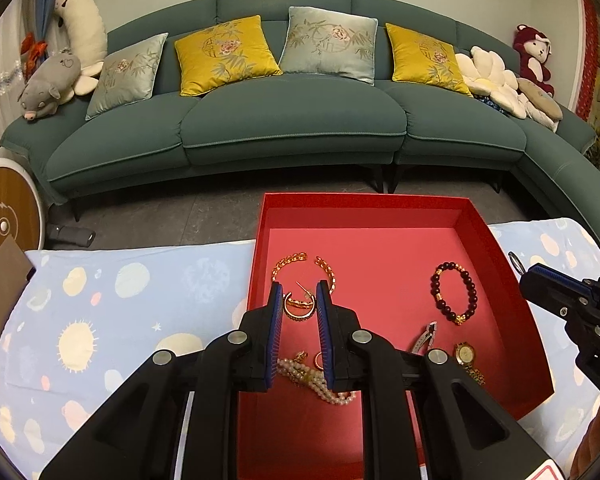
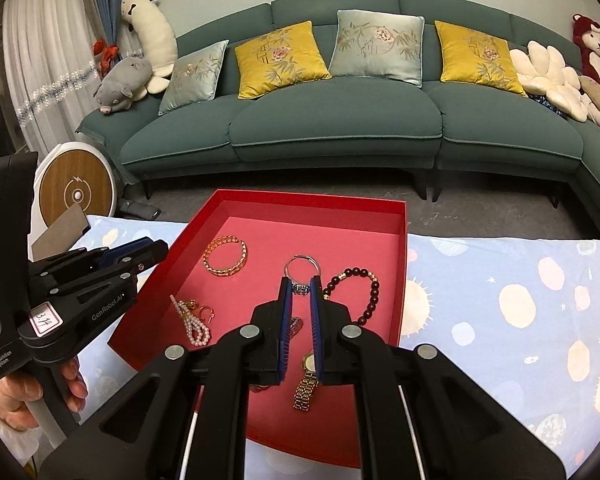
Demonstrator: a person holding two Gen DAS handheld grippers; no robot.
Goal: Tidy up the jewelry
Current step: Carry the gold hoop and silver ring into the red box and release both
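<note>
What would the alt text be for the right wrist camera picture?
The right gripper holds a silver ring by its stone above a red tray of jewelry: gold chain bracelet, dark bead bracelet, gold watch, pearls. The left gripper hovers at the tray's left edge.

We see one red box [image 2: 400,280]. In it we count one gold chain bracelet [image 2: 226,256], one dark bead bracelet [image 2: 374,292], one pearl string [image 2: 196,328], one gold watch [image 2: 309,380] and one silver ring [image 2: 302,268]. On the sofa [image 2: 340,120] we count five cushions.
</note>
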